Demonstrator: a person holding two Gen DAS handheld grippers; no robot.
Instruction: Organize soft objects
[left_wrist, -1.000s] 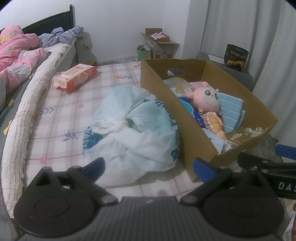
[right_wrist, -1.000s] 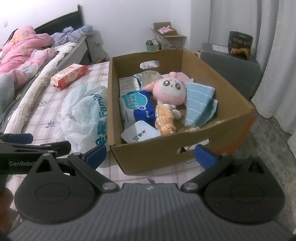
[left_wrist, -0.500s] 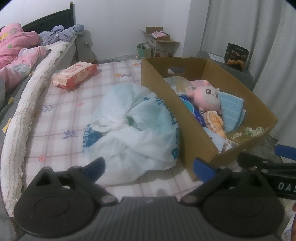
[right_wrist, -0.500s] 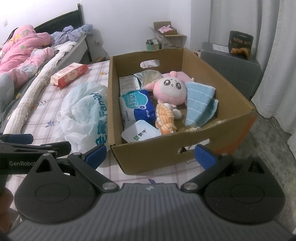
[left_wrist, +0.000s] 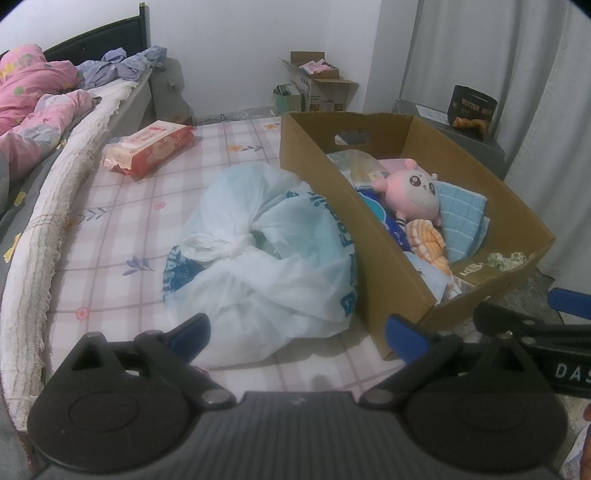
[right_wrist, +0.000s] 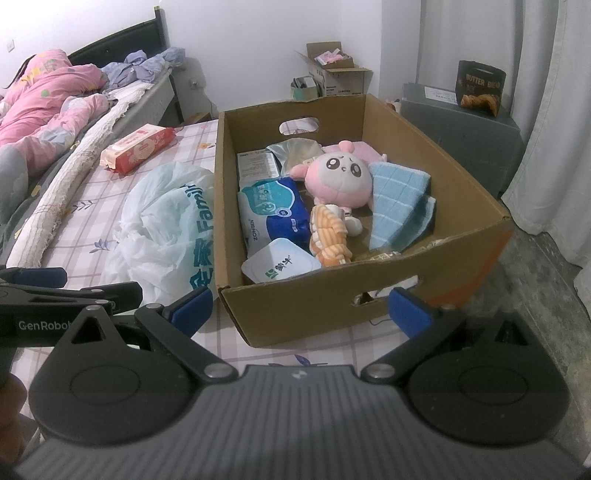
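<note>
Toys and soft packs sit in the cardboard box (right_wrist: 369, 295) on the bed (left_wrist: 122, 221). Both claws, left claw (left_wrist: 297, 328) and right claw (right_wrist: 299, 306), are wide apart, holding nothing. Next, squeeze the plastic bag (left_wrist: 266, 266) gently by its knot.

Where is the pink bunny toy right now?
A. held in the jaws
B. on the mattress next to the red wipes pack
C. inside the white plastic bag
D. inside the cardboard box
D. The pink bunny toy lies inside the cardboard box, between the blue wipes pack and the blue cloth, and neither pair of jaws holds anything.
</note>
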